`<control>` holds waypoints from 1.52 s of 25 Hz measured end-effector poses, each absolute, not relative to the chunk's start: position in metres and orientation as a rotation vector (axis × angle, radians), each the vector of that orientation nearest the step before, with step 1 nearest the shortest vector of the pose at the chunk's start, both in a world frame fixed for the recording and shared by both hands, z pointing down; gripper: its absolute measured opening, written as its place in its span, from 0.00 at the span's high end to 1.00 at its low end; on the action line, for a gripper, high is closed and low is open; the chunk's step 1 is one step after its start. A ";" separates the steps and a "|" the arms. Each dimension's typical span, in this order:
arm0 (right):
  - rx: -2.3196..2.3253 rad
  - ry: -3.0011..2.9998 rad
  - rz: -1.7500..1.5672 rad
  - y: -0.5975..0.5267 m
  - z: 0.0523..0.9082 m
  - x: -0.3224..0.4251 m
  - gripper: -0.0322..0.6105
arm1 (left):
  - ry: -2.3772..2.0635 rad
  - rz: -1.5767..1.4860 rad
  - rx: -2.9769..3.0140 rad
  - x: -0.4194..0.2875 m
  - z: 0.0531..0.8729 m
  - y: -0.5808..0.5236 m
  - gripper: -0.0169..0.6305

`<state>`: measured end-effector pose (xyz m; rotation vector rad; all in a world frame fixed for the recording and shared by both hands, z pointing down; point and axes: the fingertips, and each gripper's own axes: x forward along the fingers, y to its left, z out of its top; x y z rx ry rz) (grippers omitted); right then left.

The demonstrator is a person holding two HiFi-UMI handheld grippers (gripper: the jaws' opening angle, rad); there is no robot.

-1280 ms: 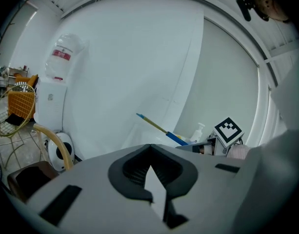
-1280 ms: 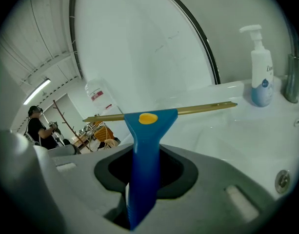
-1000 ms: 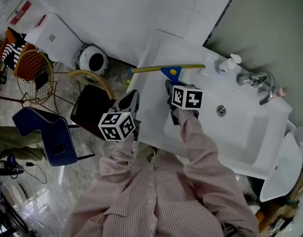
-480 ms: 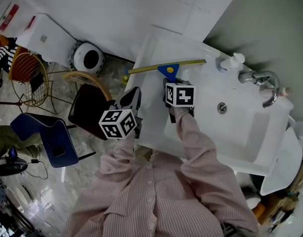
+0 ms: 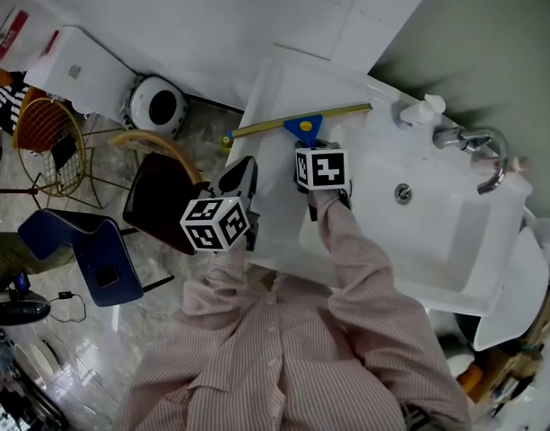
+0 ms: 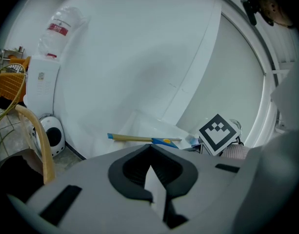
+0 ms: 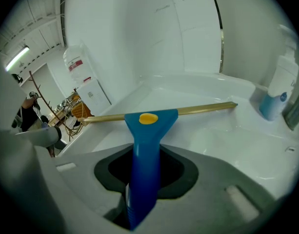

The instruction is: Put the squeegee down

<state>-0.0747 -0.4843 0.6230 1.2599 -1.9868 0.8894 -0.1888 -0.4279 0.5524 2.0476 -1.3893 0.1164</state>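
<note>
Squeegee (image 7: 148, 123) at frame centre looks light and stiff to me, best held where my right hand-held gripper (image 7: 143, 174) clamps its blue handle.

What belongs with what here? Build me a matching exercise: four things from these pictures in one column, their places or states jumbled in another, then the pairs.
Things
1. blue-handled squeegee with a yellow blade
2. white pump bottle
3. yellow wire basket
4. left gripper

Places or states
a. near the blue chair, away from the white sink
b. clamped in the right gripper
c. on the sink's rim by the chrome tap
d. jaws together, nothing between them

Pairs: 1-b, 2-c, 3-a, 4-d
</note>
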 end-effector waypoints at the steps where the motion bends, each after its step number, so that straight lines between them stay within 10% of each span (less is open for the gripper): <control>1: 1.254 -1.984 0.888 -0.484 0.623 -0.075 0.79 | -1.388 0.115 2.047 -0.189 0.553 -0.428 0.97; 38: 1.440 -2.074 0.671 -0.477 0.572 -0.064 0.64 | -1.297 0.091 2.170 -0.184 0.528 -0.416 0.97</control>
